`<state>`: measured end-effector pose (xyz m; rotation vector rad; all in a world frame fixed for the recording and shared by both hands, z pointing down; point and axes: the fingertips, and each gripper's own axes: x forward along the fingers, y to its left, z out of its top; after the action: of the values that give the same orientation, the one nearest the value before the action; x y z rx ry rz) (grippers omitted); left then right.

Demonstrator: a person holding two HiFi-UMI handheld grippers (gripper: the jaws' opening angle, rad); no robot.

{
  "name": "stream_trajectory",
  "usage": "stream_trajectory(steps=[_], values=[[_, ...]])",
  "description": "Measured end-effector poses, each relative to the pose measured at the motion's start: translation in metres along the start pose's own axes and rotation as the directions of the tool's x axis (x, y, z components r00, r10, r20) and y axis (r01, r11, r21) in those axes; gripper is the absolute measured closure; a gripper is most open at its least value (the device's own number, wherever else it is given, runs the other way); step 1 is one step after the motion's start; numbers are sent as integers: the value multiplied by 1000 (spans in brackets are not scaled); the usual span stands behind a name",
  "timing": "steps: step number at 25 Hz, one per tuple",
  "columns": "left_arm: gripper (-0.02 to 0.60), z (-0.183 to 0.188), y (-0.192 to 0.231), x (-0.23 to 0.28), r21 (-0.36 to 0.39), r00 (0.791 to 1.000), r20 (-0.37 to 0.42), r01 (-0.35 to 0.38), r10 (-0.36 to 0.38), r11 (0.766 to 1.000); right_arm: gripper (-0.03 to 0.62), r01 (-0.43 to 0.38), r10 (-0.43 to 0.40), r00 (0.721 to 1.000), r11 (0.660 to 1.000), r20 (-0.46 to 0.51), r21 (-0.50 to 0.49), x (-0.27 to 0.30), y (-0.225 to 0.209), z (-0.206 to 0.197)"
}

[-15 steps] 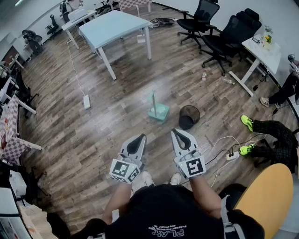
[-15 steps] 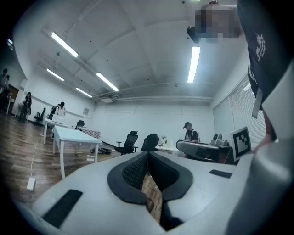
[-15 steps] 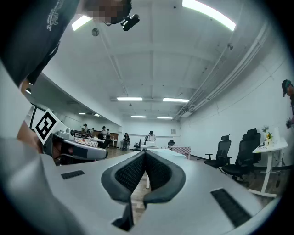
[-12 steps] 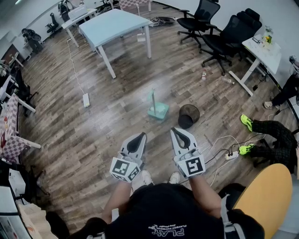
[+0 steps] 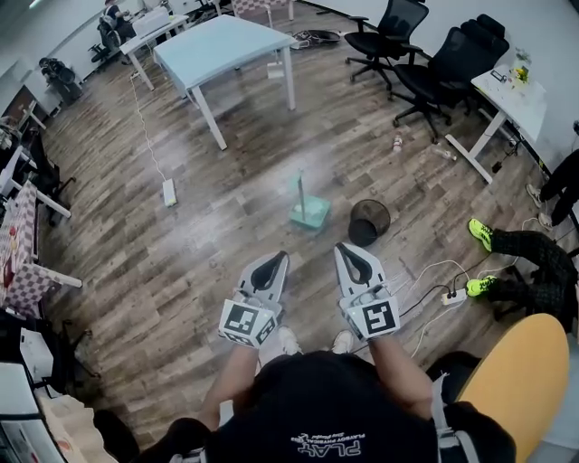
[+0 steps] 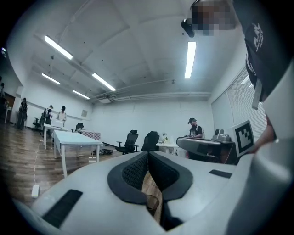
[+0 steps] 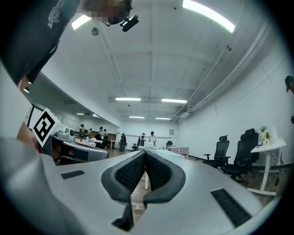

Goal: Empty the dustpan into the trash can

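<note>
Facing the teal dustpan (image 5: 308,213) mid-floor (image 5: 181,262), handle (image 5: 299,186) upright, the left gripper (image 5: 271,267) and right gripper (image 5: 349,256) hover well short of it, both closed on nothing; it lies ahead between them, the trash can (image 5: 368,222) just beside it on the right gripper's side

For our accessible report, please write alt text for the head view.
A person holds the left gripper and the right gripper, both shut and empty, above a wooden floor. Ahead stand a green dustpan with an upright handle and, beside it, a black trash can. A light blue table and office chairs are farther off.
</note>
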<state>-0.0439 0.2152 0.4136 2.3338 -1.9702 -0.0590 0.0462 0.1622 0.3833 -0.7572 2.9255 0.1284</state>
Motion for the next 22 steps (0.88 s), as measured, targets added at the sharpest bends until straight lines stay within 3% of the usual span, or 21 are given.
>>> stream_trajectory(steps=[3,9,14,18,22], values=[[557,-2,11,3,-2,1000,2,-7,7,1000,571,11,-11,1000,1000,15,-6,8,-1,1],[557,-9,32,4,-19,999,-2,49,-49,999,571,43,-43,998,999,-42,-3,23,9,-22],[557,-8,58,2,-40,996,1,86,-86,996,571,68,-69,997,997,-33,-21,45,21,-24],[557,-12,75,8,-108,997,12,80,-80,991,571,82,-83,996,996,-28,-36,53,19,-20],[557,-21,102,23,-233,999,24,26,-21,972,571,85,-86,996,996,-30,-36,64,6,-28]])
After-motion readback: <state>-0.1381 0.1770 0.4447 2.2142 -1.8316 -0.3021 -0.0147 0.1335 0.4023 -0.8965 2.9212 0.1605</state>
